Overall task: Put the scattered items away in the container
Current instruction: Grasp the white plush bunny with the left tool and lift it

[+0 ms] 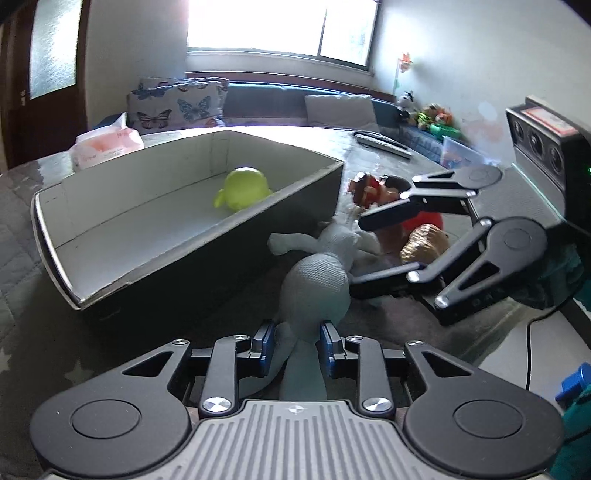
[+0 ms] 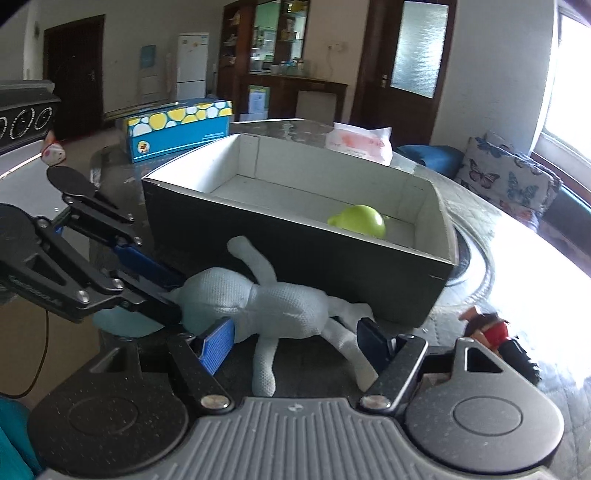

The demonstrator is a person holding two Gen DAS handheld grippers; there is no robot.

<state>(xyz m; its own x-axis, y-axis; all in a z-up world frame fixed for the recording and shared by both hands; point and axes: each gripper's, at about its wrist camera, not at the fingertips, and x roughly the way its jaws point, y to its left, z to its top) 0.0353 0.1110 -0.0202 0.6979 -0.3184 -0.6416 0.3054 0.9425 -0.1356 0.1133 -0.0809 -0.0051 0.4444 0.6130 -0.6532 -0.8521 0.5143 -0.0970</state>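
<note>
1. Gripping the grey knitted doll point(image 1: 314, 284) at the base of its head, the left claw point(image 1: 295, 345) has its blue pads point(image 1: 263, 339) closed narrow on the fabric; the right wrist view shows the same claw point(image 2: 162, 291) pinching the head from the side.
2. Spread wide, the right claw point(image 2: 295, 341) sits low over the doll's point(image 2: 266, 299) legs, one blue pad point(image 2: 218, 345) beside its body and the dark finger point(image 2: 373, 334) near a leg; it holds nothing, and whether it touches the fabric cannot be told.
3. The doll lies flat on the counter point(image 2: 517, 251), just beside the dark outer wall of the box point(image 2: 295, 243).
4. A small figure in red point(image 1: 373, 186) and a golden-brown toy point(image 1: 424, 243) lie near the right claw point(image 1: 365, 251) as seen from the left wrist; the red figure point(image 2: 495, 332) also shows at the right claw's outer side.
5. Inside the box point(image 1: 184, 236), a lime-green toy point(image 1: 242, 188) rests on the white floor near the long wall on the doll's side.
6. Beyond the box lie a pink-and-white tissue pack point(image 1: 107, 146) and a blue spotted carton point(image 2: 181, 129).
7. Farther off, butterfly cushions point(image 1: 177, 105) lean beneath a bright window point(image 1: 280, 27).
</note>
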